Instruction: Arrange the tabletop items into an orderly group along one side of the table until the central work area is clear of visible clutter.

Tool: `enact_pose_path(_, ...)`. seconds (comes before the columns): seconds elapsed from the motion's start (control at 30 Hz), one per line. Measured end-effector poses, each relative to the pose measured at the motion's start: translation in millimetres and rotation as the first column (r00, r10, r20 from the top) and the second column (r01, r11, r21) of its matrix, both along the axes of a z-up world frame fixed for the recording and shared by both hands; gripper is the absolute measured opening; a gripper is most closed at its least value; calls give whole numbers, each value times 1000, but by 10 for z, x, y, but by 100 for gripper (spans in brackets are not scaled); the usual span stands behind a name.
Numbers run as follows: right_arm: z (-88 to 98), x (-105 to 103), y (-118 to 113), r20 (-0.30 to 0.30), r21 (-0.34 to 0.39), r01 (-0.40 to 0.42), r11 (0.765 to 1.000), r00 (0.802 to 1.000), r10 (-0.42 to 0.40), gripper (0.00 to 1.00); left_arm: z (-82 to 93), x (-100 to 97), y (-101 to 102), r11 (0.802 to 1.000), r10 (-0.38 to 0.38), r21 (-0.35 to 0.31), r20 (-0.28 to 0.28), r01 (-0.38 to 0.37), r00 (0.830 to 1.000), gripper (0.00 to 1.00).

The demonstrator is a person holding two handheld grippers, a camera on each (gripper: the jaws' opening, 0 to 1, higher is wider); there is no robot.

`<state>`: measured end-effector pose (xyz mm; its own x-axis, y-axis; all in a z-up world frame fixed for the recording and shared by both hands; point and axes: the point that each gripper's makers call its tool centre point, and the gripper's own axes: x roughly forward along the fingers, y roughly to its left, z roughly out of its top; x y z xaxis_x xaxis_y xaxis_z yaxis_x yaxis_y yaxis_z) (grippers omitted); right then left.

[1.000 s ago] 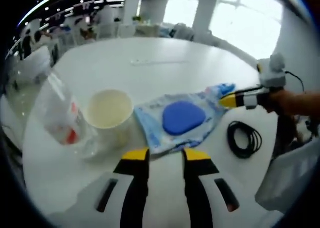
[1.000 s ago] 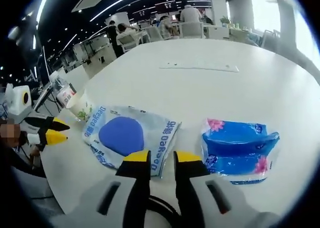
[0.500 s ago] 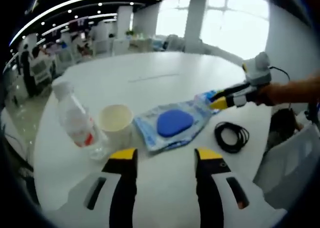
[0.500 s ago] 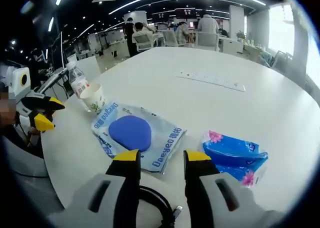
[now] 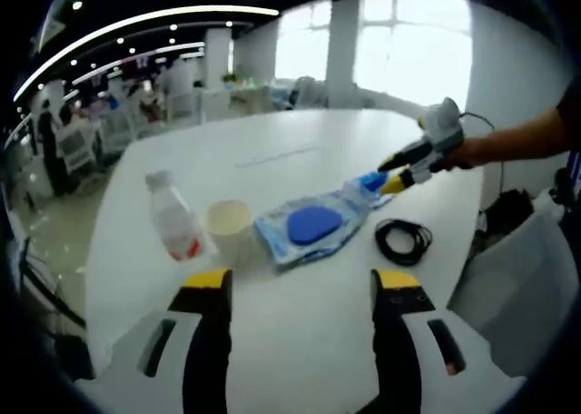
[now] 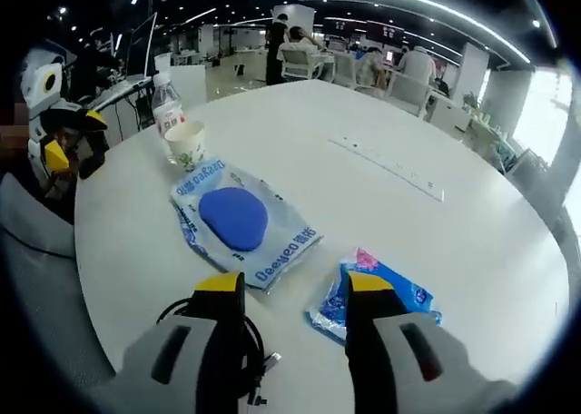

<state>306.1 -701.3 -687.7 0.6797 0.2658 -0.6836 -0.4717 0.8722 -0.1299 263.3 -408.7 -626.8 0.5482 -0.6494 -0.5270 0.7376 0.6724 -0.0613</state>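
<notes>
A white pack of wipes with a blue lid (image 5: 313, 225) (image 6: 241, 221) lies mid-table. Beside it stand a paper cup (image 5: 229, 228) (image 6: 186, 144) and a clear bottle with a red label (image 5: 174, 228) (image 6: 165, 105). A blue tissue pack (image 6: 372, 296) (image 5: 370, 180) lies at the wipes' other end, and a black cable coil (image 5: 403, 240) (image 6: 213, 337) is near the table edge, partly behind my right jaw. My left gripper (image 5: 301, 282) (image 6: 59, 133) is open and held back above the edge. My right gripper (image 6: 295, 287) (image 5: 390, 173) is open over the coil and tissue pack, holding nothing.
A long white strip (image 6: 386, 155) (image 5: 277, 156) lies farther across the round white table (image 5: 300, 341). A pale chair back (image 5: 517, 278) stands by the table edge. People sit at other tables and chairs in the background (image 6: 363, 60).
Both grippers have drawn back and up from the table, so the items look smaller, and both sets of jaws have spread wider. The items themselves stay where they were.
</notes>
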Motion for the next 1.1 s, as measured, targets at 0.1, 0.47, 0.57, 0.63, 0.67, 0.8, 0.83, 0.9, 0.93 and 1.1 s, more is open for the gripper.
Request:
enact_pose_path(0.1,29,8,-79,0,-30,-17,999,1000,17,46,17,-32,63,1000,4,11,13,-4,1000,65)
enact_pose_path(0.47,102,88,-308,-6,-155,-109,982,994,109,51,95,-143,184,1000,22,-3,31,-21,999,77)
enact_pose_path(0.57,100,122,-376,-15,-208,-159,965,987,160,51,126,-203,206,999,32,-19,28,-32,999,80)
enact_pose_path(0.63,88,152,-425,-25,-244,-199,949,980,199,51,150,-275,208,999,31,-28,33,-30,999,81)
enact_pose_path(0.67,86,157,-434,-26,-249,-204,947,979,204,51,152,-284,211,999,31,-29,33,-30,999,82)
enact_pose_path(0.8,57,191,-502,-47,-294,-267,918,963,265,50,162,-396,232,999,37,-33,36,-35,999,86)
enact_pose_path(0.83,56,192,-505,-49,-297,-270,916,962,268,49,163,-400,233,999,37,-33,36,-36,999,86)
enact_pose_path(0.9,41,214,-556,-59,-321,-302,898,952,299,48,182,-480,246,998,44,-36,48,-42,998,88)
enact_pose_path(0.93,33,225,-582,-64,-333,-317,888,947,314,48,192,-519,252,998,47,-38,54,-45,997,89)
enact_pose_path(1.1,-92,236,-690,-126,-392,-421,818,905,405,43,161,-718,320,995,81,-60,59,-77,995,92)
